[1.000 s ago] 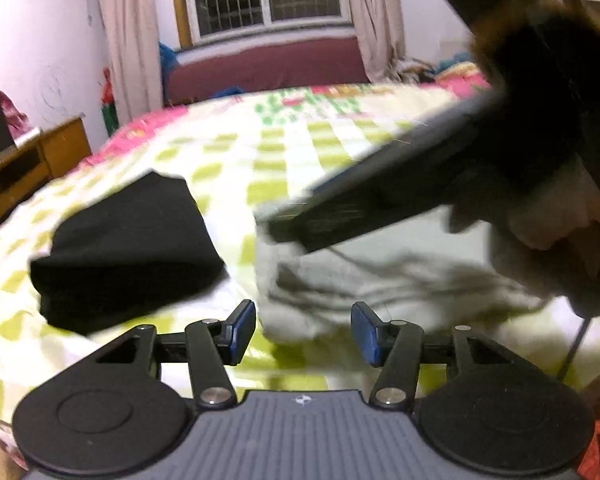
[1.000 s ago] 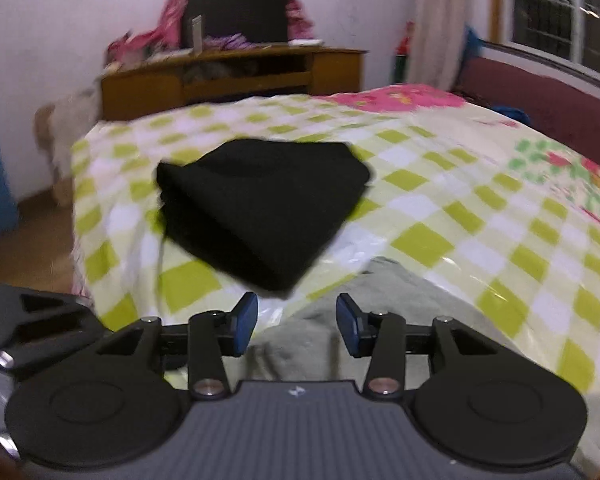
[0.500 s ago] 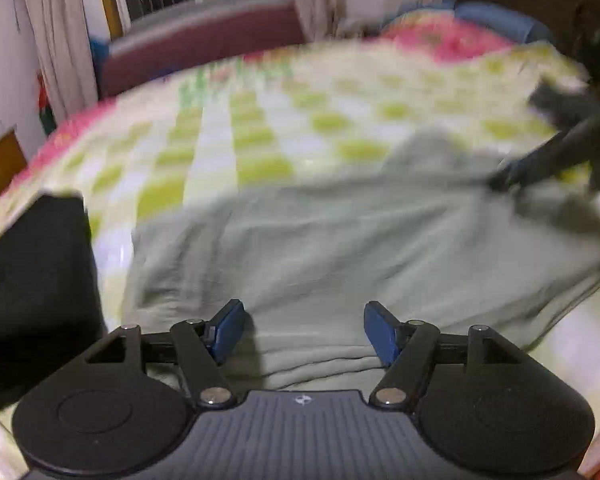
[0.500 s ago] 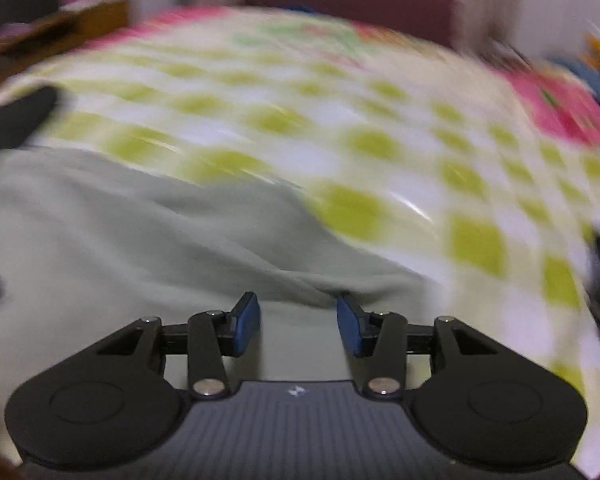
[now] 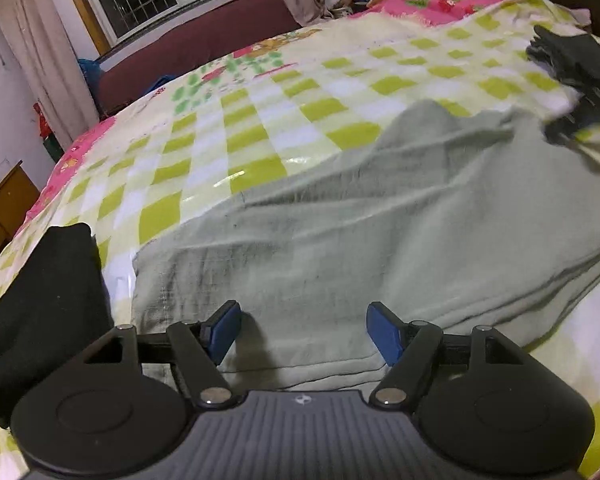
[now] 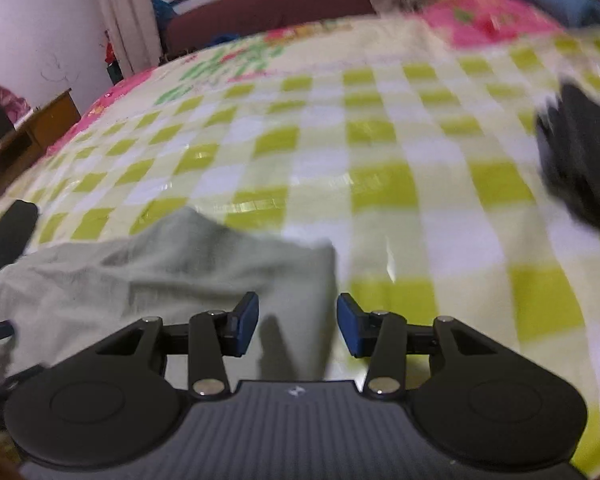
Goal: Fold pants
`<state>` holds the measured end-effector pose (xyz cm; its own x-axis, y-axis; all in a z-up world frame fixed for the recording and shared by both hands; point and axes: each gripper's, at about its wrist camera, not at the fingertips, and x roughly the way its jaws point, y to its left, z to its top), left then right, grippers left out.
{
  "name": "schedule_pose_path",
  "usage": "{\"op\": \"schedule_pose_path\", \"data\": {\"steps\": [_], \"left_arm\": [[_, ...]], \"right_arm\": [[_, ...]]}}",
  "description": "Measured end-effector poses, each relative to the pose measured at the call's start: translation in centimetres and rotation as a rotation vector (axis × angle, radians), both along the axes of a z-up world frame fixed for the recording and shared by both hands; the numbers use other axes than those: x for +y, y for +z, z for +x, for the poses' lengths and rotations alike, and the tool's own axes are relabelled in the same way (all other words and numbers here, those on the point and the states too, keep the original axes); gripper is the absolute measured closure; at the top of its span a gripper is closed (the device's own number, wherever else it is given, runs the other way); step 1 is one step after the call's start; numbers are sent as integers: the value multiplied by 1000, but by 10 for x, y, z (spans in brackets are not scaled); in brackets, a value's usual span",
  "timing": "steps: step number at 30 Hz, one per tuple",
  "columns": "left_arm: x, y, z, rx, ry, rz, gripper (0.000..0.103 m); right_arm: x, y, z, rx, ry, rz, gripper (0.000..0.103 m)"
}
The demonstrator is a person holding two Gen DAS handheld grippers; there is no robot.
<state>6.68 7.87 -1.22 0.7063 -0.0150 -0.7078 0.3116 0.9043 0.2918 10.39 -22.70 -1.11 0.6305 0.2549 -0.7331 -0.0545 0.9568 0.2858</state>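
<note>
Checked bedspread (image 5: 332,92) fills both views. Grey-green pants (image 5: 380,232) lie spread ahead of and beneath the left gripper (image 5: 304,332), rumpled, no clean fold visible; judged early, folds mostly left. Folded black garment (image 5: 44,304) left of the left jaws. Right gripper (image 6: 298,328) over the pants' right edge. Both jaws apart, holding nothing.

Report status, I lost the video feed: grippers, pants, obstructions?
Left gripper open, right gripper open, both empty. Grey-green pants spread on checkered bedspread, unfolded. Folded black garment touching the pants' left edge.
</note>
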Motion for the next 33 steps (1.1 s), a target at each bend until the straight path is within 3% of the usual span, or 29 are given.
{"op": "schedule_pose_path", "data": {"steps": [2,8,11,15,16,17,18,20,27,33], "left_arm": [[-3,5,-2,-18,-3,3,20],[-33,14,-16,-53,-101,11,20],[-48,14,-20,-41,-165,-26,20],[-70,6,-22,-12,-235,-20,20],[-75,2,-22,-4,-249,-8,20],[-79,-2,-21,10,-256,6,20],[-83,-6,-19,25,-255,19,20],[-87,-7,-18,45,-249,17,20],[-130,-5,-24,85,-361,-31,20],[-178,-9,-35,106,-497,-96,20]], "right_arm": [[-14,-6,-10,37,-16,35,58],[-30,-15,-11,114,57,365,56],[-25,-24,-1,148,85,338,59],[-27,-38,14,160,42,469,57],[-26,-38,14,154,39,493,62],[-25,-37,14,149,42,515,84],[-26,-37,12,150,45,540,95],[-33,-38,7,141,29,589,96],[-94,-41,-14,123,-111,626,98],[-147,1,-42,83,-241,457,97]]}}
